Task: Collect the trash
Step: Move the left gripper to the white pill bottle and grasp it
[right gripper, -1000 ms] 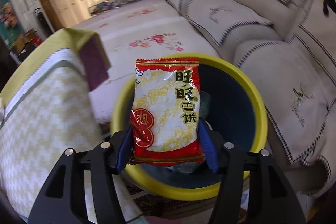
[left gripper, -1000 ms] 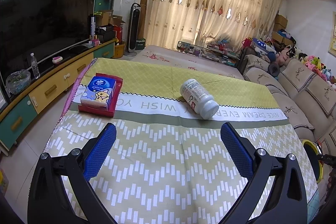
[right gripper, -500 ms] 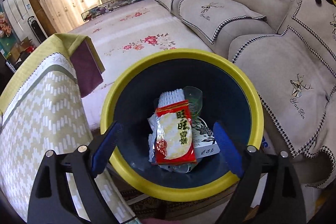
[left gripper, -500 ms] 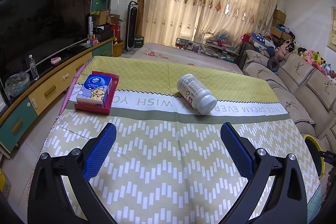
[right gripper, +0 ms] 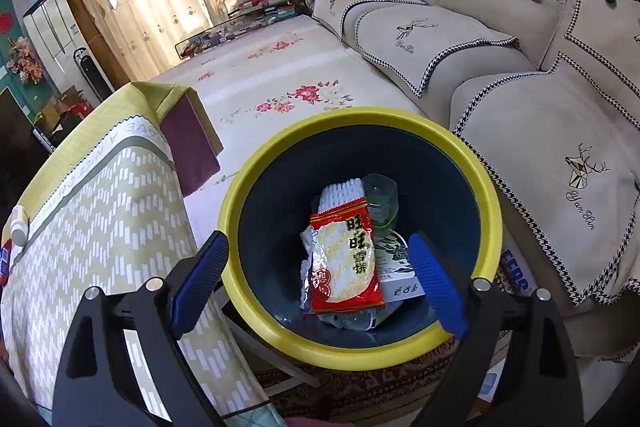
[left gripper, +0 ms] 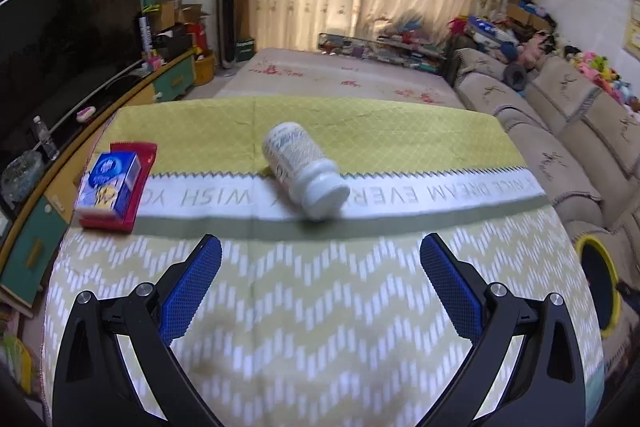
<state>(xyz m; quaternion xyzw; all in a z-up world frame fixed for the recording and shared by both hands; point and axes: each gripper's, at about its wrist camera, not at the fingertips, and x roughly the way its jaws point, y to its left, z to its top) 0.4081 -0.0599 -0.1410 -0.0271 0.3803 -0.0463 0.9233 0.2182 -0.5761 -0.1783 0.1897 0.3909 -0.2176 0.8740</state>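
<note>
A white plastic bottle (left gripper: pixel 304 169) lies on its side on the green patterned tablecloth (left gripper: pixel 320 327), just ahead of my left gripper (left gripper: pixel 319 243), which is open and empty. A blue tissue pack (left gripper: pixel 110 183) rests on a red packet (left gripper: pixel 138 183) at the table's left. My right gripper (right gripper: pixel 318 243) hangs open above the yellow-rimmed dark bin (right gripper: pixel 360 117). The red and white snack packet (right gripper: pixel 344 263) lies loose inside the bin on other rubbish, among it a green bottle (right gripper: pixel 380 203) and a white box (right gripper: pixel 396 267).
The bin (left gripper: pixel 598 275) stands on the floor off the table's right edge, against the beige sofa (right gripper: pixel 540 147). A TV cabinet (left gripper: pixel 36 227) runs along the left. A floral rug (right gripper: pixel 280 87) lies beyond the table (right gripper: pixel 100 227).
My right gripper's jaws opened and the snack packet fell from them into the bin. The left gripper shifted, so the white bottle now lies centred ahead and nearer.
</note>
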